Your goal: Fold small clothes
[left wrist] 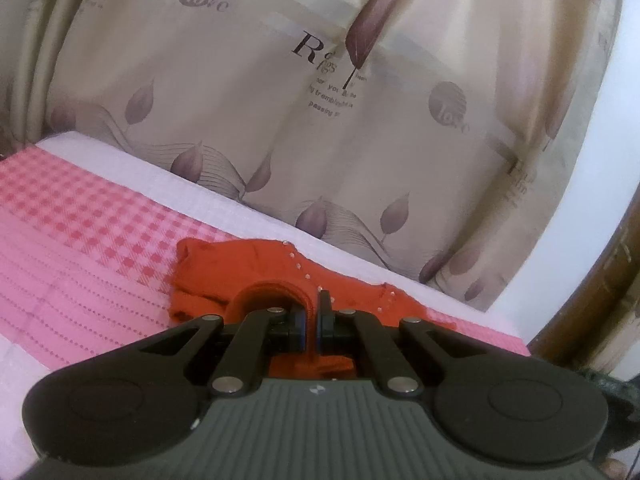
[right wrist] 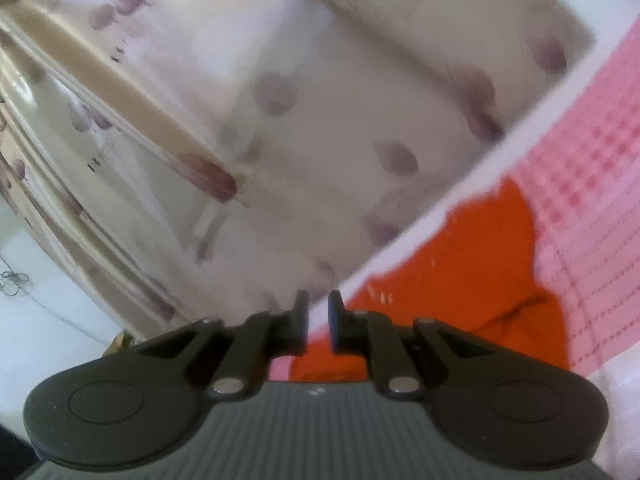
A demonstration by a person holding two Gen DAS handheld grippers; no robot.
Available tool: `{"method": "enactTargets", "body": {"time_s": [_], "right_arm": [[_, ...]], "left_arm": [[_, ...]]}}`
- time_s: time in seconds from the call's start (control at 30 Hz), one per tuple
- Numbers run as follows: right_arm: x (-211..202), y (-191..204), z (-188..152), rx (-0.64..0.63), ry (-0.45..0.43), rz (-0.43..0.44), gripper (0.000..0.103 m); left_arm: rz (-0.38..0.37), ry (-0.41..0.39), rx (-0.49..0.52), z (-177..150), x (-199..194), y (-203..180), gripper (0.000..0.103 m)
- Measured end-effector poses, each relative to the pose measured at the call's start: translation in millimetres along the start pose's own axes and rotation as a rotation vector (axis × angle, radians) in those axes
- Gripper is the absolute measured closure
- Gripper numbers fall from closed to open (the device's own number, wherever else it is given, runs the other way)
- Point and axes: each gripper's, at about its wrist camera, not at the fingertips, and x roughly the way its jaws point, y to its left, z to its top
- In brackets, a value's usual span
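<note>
Left wrist view: left gripper clamped on the neckline of the red garment, which lies on the pink checked cloth before the curtain.

Right wrist view, blurred: right gripper slightly parted, holding nothing, above the garment's edge.

Left black two-finger gripper: ribbed grey housing, round black side discs, silver pivot pins, blue-edged pads; right black two-finger gripper looks alike
</note>
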Motion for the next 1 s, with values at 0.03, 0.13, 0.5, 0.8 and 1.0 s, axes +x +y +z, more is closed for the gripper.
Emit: {"method": "enactTargets", "body": {"time_s": [0.03, 0.13, 0.5, 0.8, 1.0], "right_arm": [[1.5, -1.2, 0.6, -0.052, 0.021, -0.064, 0.086], [12.6, -6.9, -4.2, -0.196, 0.134, -0.16, 0.08], [77.9, 4.7, -39.5, -0.556, 0.372, -0.247, 0.072], [93.7, 15.7, -54.0, -0.757, 0.402, -0.319, 0.098], [71.5, 20.9, -53.6, -0.734, 0.332, -0.297, 0.101]], "left_arm": [[0.002, 0.002, 0.006, -2.0, -1.2, 0.1, 0.099], [0.003, 0.021, -0.005, -8.5, -5.9, 3.3, 0.099], [0.012, 0.044, -0.024, -29.0, -25.0, 15.5, 0.099], [0.015, 0.049, -0.033, -29.3, -21.0, 19.5, 0.099], [0.015, 0.043, -0.028, -30.2, -20.6, 19.4, 0.099]]}}
